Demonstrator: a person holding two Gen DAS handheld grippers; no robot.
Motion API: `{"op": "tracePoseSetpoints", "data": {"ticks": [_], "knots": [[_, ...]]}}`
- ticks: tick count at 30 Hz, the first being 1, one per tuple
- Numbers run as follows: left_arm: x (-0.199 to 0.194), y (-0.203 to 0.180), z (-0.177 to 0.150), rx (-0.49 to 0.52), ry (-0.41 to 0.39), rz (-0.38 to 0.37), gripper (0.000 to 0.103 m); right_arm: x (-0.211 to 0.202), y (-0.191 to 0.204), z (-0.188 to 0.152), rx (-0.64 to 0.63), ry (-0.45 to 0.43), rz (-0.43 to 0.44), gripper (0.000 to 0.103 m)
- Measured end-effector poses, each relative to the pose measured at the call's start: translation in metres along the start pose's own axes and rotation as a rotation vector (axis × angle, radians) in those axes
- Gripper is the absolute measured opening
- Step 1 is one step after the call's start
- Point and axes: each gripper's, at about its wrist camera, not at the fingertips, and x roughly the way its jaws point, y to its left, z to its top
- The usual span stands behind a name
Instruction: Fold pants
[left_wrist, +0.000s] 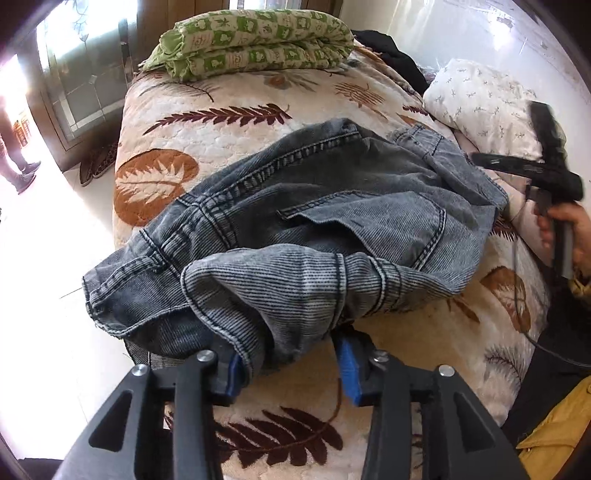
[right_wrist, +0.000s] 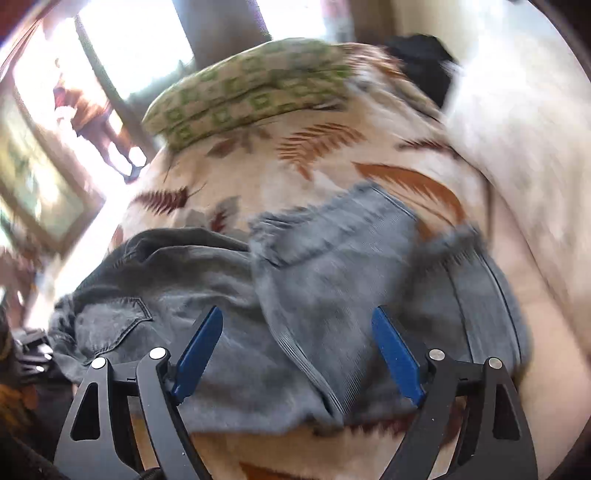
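On the leaf-print bedspread (left_wrist: 258, 96) I have one pair of grey denim pants (left_wrist: 332, 206), bunched in a loose heap at mid-bed with a cuffed leg end flopped over toward 6 o'clock. My left gripper (left_wrist: 291, 363) sits at that near edge, jaws apart, and denim hangs into the gap, though I can't tell whether it is caught. My right gripper (right_wrist: 297, 356) hovers over the cloth (that view is blurred), jaws wide apart and holding nothing. I judge we're between folds: the bundle needs squaring, so next I'd close on the near edge and draw it flat. Counting: two grippers, one green patterned quilt (left_wrist: 255, 40) at 12 o'clock, one white pillow (left_wrist: 480, 99) at 2 o'clock.
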Motion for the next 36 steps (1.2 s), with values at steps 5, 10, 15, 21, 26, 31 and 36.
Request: {"op": "tracePoseSetpoints", "data": {"ticks": [5, 10, 15, 21, 26, 31, 36], "knots": [[-0.002, 0.004, 0.0, -0.035, -0.04, 0.015, 0.039, 0.062, 0.013, 0.005, -0.09, 0.114, -0.049, 0.007], [-0.013, 0.007, 0.016, -0.039, -0.113, 0.029, 0.029, 0.002, -0.019, 0.031, -0.001, -0.097, -0.004, 0.008], [-0.034, 0.01, 0.036, -0.05, -0.199, 0.043, 0.028, -0.103, -0.063, 0.07, 0.148, -0.42, 0.019, 0.007], [-0.027, 0.01, 0.021, -0.043, -0.148, 0.026, 0.028, -0.112, -0.081, 0.05, 0.217, -0.287, 0.06, 0.012], [-0.008, 0.011, -0.003, -0.08, -0.071, 0.024, 0.028, -0.038, -0.035, 0.006, 0.102, -0.073, 0.04, 0.07], [-0.006, 0.012, -0.004, -0.102, -0.075, 0.015, 0.028, 0.029, 0.007, -0.011, -0.042, 0.073, -0.02, 0.07], [-0.006, 0.013, -0.005, -0.112, -0.092, 0.004, 0.028, 0.022, -0.003, 0.005, -0.057, -0.033, -0.101, 0.007]]}}
